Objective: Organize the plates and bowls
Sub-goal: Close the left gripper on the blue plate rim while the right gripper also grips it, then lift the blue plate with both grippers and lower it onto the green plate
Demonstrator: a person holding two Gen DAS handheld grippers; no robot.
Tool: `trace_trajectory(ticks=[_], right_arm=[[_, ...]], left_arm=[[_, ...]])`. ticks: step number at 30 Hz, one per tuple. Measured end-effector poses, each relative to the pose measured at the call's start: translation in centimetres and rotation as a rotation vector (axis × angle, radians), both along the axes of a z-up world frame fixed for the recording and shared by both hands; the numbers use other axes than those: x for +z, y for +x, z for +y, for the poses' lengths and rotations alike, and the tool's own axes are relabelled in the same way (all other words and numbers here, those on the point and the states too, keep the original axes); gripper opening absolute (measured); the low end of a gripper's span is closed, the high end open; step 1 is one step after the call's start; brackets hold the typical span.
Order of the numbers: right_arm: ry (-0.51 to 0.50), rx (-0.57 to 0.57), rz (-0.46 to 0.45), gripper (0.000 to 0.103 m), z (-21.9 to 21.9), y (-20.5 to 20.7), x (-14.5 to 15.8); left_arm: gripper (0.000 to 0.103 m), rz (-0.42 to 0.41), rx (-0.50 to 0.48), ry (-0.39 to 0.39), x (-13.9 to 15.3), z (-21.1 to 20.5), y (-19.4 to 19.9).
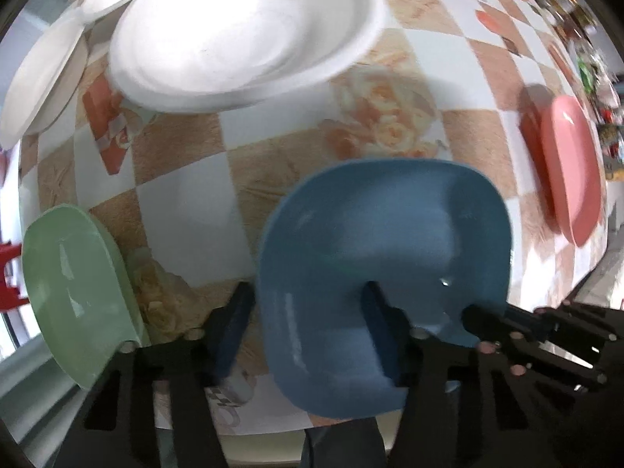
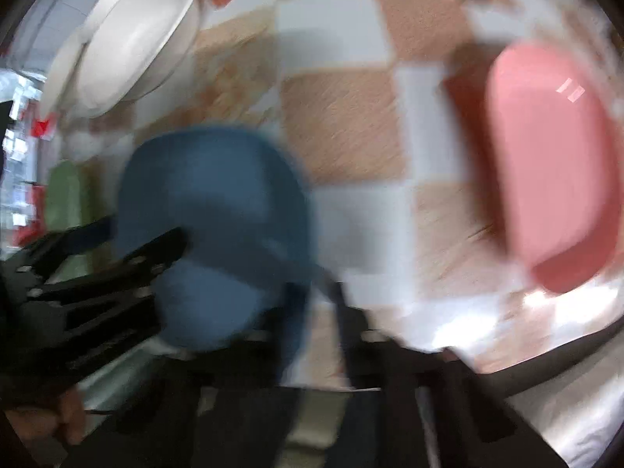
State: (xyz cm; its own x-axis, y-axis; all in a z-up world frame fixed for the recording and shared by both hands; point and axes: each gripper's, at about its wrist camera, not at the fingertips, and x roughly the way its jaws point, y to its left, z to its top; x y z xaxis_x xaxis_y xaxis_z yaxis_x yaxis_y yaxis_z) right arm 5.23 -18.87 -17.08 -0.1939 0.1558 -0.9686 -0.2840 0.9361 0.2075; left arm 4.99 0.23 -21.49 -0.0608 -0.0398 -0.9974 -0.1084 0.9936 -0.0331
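Blue bowl upright, mouth up, rim between left tool fingers.

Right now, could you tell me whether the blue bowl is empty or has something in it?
Empty: the left wrist view looks into the blue bowl and shows only bare blue inside, apart from one finger of the left tongs straddling its rim.

Three white plates, one blue bowl, one green bowl, one pink bowl

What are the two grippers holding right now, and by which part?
Both hold the blue square plastic bowl: left gripper straddles its near-left rim, right gripper is shut on its near-right rim.
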Motion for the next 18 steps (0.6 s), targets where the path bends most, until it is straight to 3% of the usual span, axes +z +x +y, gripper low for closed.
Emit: trace_trajectory(ticks=[2,6,18], right_arm=[[-0.002,-0.001,-0.016,0.010,0.3,-0.6,0.1],[-0.016,0.021,-0.005,0.011,0.6,-1.2,0.2],[-0.006,0.090,0.034,0.011,1.8,-2.3,1.8]], left_arm=[[0.051,0.003,-0.019,0.014,-0.2,-1.0,-0.3],[0.033,0.031,0.044,-0.025,-0.6,0.4,-1.3],[0.032,0.014,0.063,-0.030,1.3,0.9,-4.4]])
